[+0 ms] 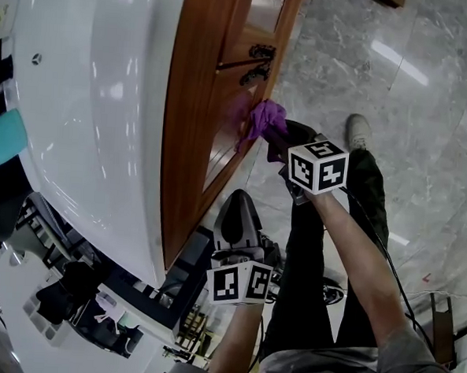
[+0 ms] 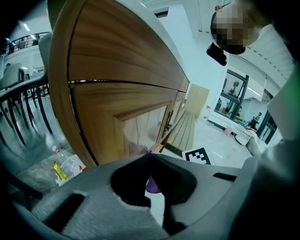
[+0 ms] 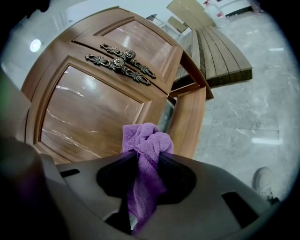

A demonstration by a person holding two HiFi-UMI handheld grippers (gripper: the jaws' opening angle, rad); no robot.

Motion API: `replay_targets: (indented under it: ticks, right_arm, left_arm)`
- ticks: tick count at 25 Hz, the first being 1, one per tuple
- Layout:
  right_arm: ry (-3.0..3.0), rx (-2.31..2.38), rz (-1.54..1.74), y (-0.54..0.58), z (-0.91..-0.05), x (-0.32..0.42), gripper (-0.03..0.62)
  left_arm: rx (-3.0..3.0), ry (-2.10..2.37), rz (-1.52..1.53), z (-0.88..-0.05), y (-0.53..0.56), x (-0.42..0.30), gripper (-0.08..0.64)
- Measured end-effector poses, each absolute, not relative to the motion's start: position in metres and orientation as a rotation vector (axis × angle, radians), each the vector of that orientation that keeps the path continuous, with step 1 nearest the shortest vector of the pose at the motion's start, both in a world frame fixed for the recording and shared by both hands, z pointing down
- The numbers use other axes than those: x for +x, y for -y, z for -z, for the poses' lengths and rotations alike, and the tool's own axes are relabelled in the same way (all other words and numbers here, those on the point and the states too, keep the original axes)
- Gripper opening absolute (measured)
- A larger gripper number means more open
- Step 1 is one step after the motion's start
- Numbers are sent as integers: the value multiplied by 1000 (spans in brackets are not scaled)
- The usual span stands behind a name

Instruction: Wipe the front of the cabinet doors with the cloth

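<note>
The wooden cabinet door (image 1: pixel 201 101) with dark ornate handles (image 1: pixel 257 61) runs down under the white countertop. My right gripper (image 1: pixel 276 135) is shut on a bunched purple cloth (image 1: pixel 264 117), which lies against the door's face below the handles. The right gripper view shows the cloth (image 3: pixel 146 140) pinched in the right gripper (image 3: pixel 146 152), in front of the lower door panel (image 3: pixel 89 112). Lower in the head view, my left gripper (image 1: pixel 239 199) hangs beside the cabinet's corner, apart from the cloth. This left gripper (image 2: pixel 150 157) has its tips together and holds nothing.
A glossy white countertop (image 1: pixel 89 94) overhangs the doors. Grey marble floor (image 1: pixel 398 73) spreads to the right, with the person's shoe (image 1: pixel 358 130) on it. Stacked wooden planks (image 3: pixel 220 51) lie beyond the cabinet. A plastic bag of litter (image 2: pixel 61 166) sits by the cabinet's side.
</note>
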State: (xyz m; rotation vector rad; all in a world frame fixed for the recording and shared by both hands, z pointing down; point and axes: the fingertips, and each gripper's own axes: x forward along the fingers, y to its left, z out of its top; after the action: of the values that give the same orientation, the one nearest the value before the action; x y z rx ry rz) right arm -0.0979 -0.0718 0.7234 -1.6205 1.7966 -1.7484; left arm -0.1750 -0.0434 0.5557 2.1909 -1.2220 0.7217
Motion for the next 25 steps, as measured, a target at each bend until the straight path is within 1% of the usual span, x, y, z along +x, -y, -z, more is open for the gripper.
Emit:
replay_targets:
  ticks: [5, 15, 25]
  right_arm:
    - [-1827, -1552, 1662, 61, -683, -99, 106]
    - [-1983, -1213, 1420, 51, -562, -126, 107]
    - [-2112, -1029, 1406, 43, -525, -177, 107]
  left_arm:
    - [2189, 1259, -697, -543, 42, -181, 6]
    - [2160, 1412, -616, -507, 32, -191, 6]
    - [2103, 1515, -616, -497, 10, -218, 6]
